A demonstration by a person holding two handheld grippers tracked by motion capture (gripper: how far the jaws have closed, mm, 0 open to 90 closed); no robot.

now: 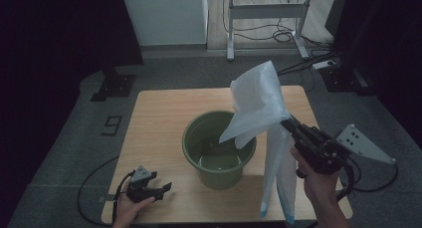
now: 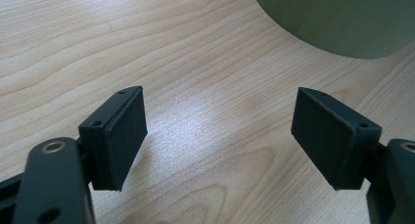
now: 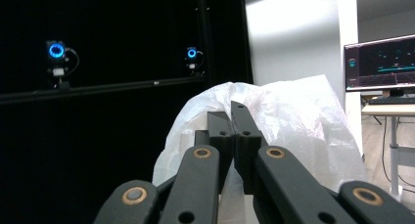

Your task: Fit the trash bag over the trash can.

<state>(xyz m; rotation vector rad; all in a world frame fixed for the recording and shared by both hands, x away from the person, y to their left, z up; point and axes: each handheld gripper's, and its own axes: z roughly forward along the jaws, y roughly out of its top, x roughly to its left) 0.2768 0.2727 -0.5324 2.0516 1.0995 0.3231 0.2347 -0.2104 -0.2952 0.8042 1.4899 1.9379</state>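
A white plastic bag [image 1: 261,103] with blue trim at its lower end hangs in the air over the right side of a green bucket [image 1: 219,151]. My right gripper [image 1: 288,122] is shut on the bag's middle, held up above the table by a hand. In the right gripper view the jaws stand together with the bag [image 3: 293,116] pinched between them. My left gripper [image 1: 161,188] rests at the table's front left corner, held by a hand, open and empty. In the left gripper view its pads [image 2: 120,136] stand wide apart over bare wood, the bucket's wall [image 2: 342,18] ahead.
The bucket stands at the middle of a small wooden table [image 1: 159,118] on grey carpet. Cables trail from both grippers off the front edge. A desk frame [image 1: 266,11] and floor cables lie behind. A monitor [image 3: 381,62] shows at the right of the right gripper view.
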